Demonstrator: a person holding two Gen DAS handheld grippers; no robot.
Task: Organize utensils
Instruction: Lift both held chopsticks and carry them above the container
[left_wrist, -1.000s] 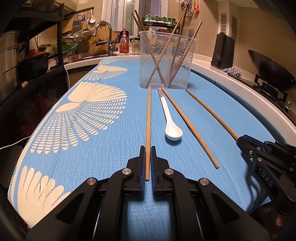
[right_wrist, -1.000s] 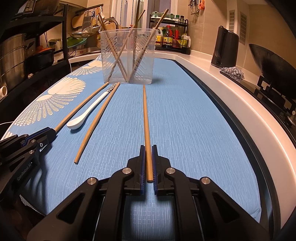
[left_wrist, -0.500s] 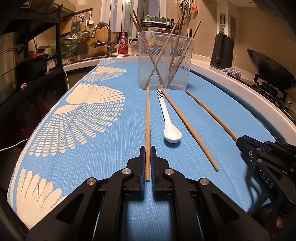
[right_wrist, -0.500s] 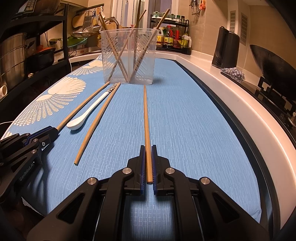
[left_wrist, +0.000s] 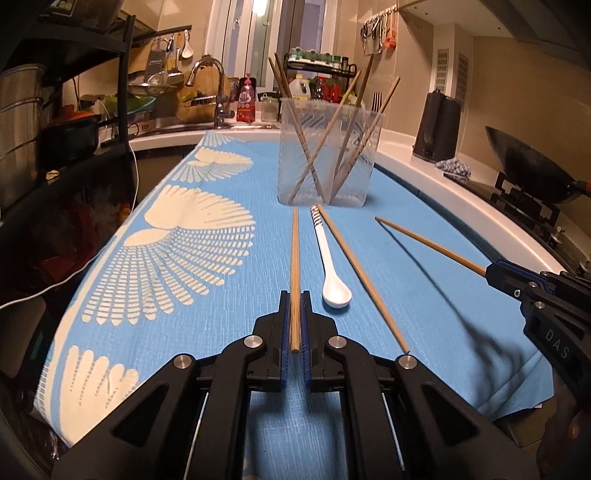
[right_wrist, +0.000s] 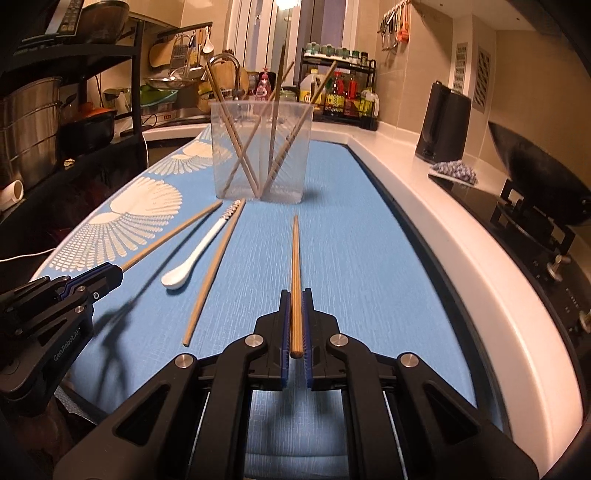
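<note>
Chopsticks, spoon and holder on a blue patterned cloth (left_wrist: 443, 280) covering the bench.

Left gripper (left_wrist: 294, 325): jaws closed on the thick end of one wooden chopstick (left_wrist: 294, 258), pinched between the blue pads. Its long axis runs straight ahead of the jaws, up the middle of the left wrist frame, with the tip just short of the holder's base.

Right gripper (right_wrist: 296, 325): jaws closed on a second chopstick (right_wrist: 295, 258), likewise gripped at the butt. This one also points up the frame centre, its tip short of the holder and clear of the cloth, judging by the separate shadow in the left wrist view.

Clear plastic holder (left_wrist: 328, 155): upright at upper centre of both frames, several chopsticks leaning crossed inside. It lies dead ahead of each held stick, along the stick's own axis.

Loose items: white spoon (left_wrist: 328, 266) with striped handle, and one more chopstick (left_wrist: 362, 277) beside it, both flat on the cloth between the two grippers.

Judgement: both hands look about equally near the holder. To drop in, each stick must probably be carried forward, raised over the rim and tipped point-down.
</note>
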